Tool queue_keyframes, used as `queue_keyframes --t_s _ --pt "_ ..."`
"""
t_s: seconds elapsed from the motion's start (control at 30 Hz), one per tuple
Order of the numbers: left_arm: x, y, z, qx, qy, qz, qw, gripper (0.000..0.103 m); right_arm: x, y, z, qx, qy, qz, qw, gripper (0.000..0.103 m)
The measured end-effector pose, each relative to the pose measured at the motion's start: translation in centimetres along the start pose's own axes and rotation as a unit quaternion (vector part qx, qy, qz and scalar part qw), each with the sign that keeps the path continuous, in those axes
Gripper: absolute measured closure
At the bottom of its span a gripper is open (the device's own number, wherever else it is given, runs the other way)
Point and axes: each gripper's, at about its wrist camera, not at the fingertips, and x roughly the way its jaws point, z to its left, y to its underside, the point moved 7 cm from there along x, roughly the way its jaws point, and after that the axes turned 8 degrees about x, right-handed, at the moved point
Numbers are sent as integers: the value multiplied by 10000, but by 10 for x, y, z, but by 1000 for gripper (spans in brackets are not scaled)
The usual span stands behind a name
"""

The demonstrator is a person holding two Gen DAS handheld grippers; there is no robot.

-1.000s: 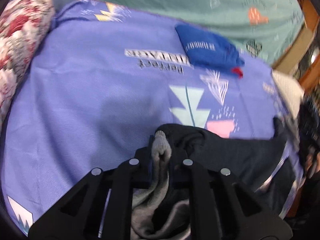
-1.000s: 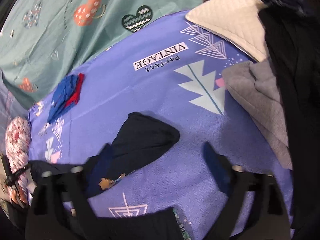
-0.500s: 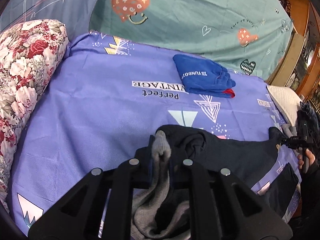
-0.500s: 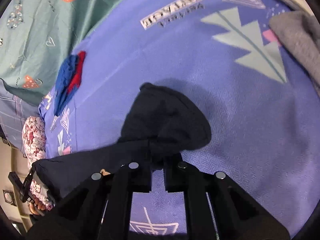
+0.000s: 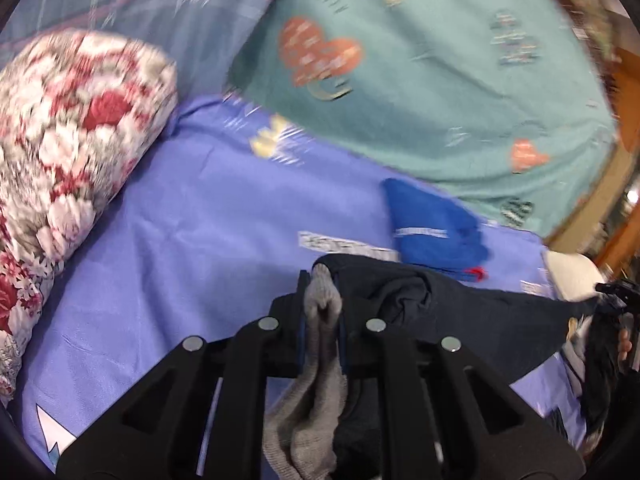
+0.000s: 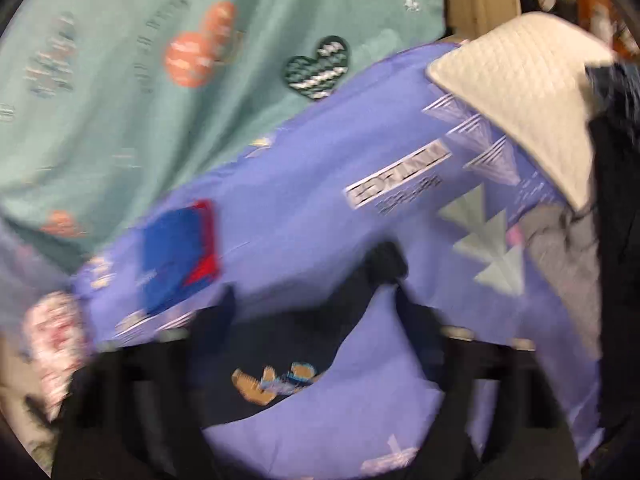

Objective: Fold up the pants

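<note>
The dark pants [image 5: 480, 328] lie bunched on the purple bedsheet [image 5: 200, 220]. My left gripper [image 5: 322, 300] is shut on their grey ribbed cuff [image 5: 320, 296], which hangs down between the fingers. The dark cloth stretches right toward my other gripper and the hand that holds it at the frame's edge. In the blurred right wrist view my right gripper [image 6: 320, 312] has its jaws opening, fingers wide apart. The dark pants [image 6: 280, 344], with a tan patch [image 6: 276, 384], lie between and under them, a corner poking up. I see no pad pressing on the cloth.
A floral pillow [image 5: 72, 160] lies at the left. A folded blue garment [image 5: 432, 224] sits past the pants, against a teal heart-print sheet [image 5: 440, 60]. At the right are a white quilted pad [image 6: 520, 92], grey cloth [image 6: 560, 264] and dark clothes.
My left gripper has risen with the cuff still in it. My right gripper was shut on the pants' corner half a second ago; now its fingers are spread and it has lifted back.
</note>
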Motion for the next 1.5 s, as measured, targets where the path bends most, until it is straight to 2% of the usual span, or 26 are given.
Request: queue_keyframes --t_s 0.1,0.17,0.23,0.27,0.3,0.37,0.4,0.43,0.6,0.63,0.67,0.7,0.73,0.77,0.83,0.93,1.03,1.07,1.1,1.13,1.17,1.23,1.3,1.4,1.5 --pt "59 9 36 -259 -488 614 9966 90 50 -11 14 -307 483 -105 9983 16" --pt "85 24 47 -328 -593 1000 9927 89 73 3 5 -287 315 150 9990 16" --pt "94 34 49 -251 -640 1077 9918 85 86 19 -11 -315 271 295 9987 16" --pt "95 37 49 -203 -647 1067 9920 75 93 27 -19 -375 306 351 9982 16" --pt "94 37 49 -193 -610 1054 9924 56 102 36 -30 -490 415 372 9972 16" --pt "89 37 48 -190 -595 985 9932 32 113 44 -46 -664 546 328 9958 16" --pt "87 37 47 -175 -607 956 9934 23 120 49 -50 -728 475 312 9957 16" --pt "86 39 45 -175 -570 972 9935 21 125 51 -52 -750 376 303 9960 16" --pt "100 56 38 -1 -640 1355 9887 21 153 53 -42 -824 110 210 9963 18" --pt "105 61 37 131 -763 1451 9864 26 158 58 -35 -1057 209 279 9938 50" --pt "107 65 37 308 -963 1494 9836 40 161 62 -33 -1179 249 365 9920 79" --pt "108 67 32 488 -1003 1502 9824 52 161 67 -29 -1179 64 537 9916 87" --pt "104 66 27 602 -997 1429 9829 57 154 68 -29 -1174 148 495 9917 89" --pt "99 65 21 728 -983 1351 9833 69 147 68 -28 -1173 143 500 9917 89" --pt "90 60 11 902 -952 1246 9835 71 119 67 -33 -1131 88 404 9927 89" --pt "94 61 9 974 -996 1296 9817 68 101 70 -52 -937 26 443 9946 89" --pt "112 62 19 845 -1117 1484 9790 49 116 74 -62 -909 141 515 9944 84" --pt "115 62 22 771 -1174 1508 9785 37 127 74 -64 -1042 259 475 9931 78" --pt "116 61 25 673 -1191 1512 9790 32 131 76 -71 -1126 505 365 9917 67" --pt "114 61 28 486 -1123 1521 9808 32 132 74 -78 -1157 829 209 9896 54" --pt "108 60 32 332 -1027 1502 9827 32 126 71 -83 -1098 920 72 9897 51" --pt "86 57 38 140 -857 1336 9872 32 93 66 -90 -732 370 -191 9964 41" --pt "53 53 47 64 -870 1171 9893 27 61 68 -97 -652 110 -277 9974 31" --pt "4 61 43 70 -801 1079 9909 23 13 85 -114 -810 160 -425 9957 19" --pt "-28 82 10 595 -1050 1091 9867 16 -29 122 -139 -969 286 -568 9933 16"
